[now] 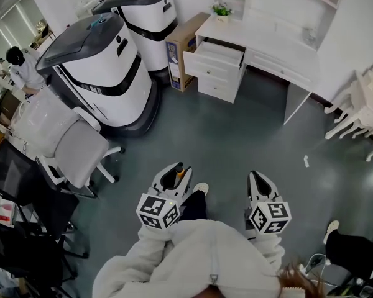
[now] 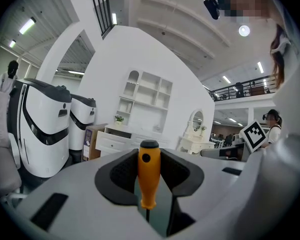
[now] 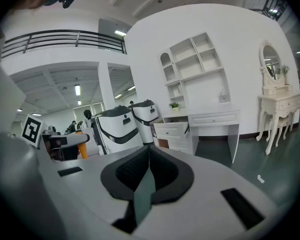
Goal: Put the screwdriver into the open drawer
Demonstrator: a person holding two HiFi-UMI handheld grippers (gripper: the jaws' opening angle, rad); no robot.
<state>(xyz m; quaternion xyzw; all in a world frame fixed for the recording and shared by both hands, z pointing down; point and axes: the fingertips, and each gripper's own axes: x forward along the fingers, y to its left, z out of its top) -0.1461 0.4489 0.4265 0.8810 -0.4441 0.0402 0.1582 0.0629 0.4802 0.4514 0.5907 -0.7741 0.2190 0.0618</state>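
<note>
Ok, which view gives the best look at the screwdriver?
The left gripper view: the screwdriver stands upright, clamped in the left gripper, orange handle and black cap in full. The head view shows only a sliver of the handle poking from that gripper. The right gripper view catches it small at far left.

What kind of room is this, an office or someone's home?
Likely a big open office or lab with a mock home corner: office chairs and two large white machines stand near a white desk with an open drawer.
</note>
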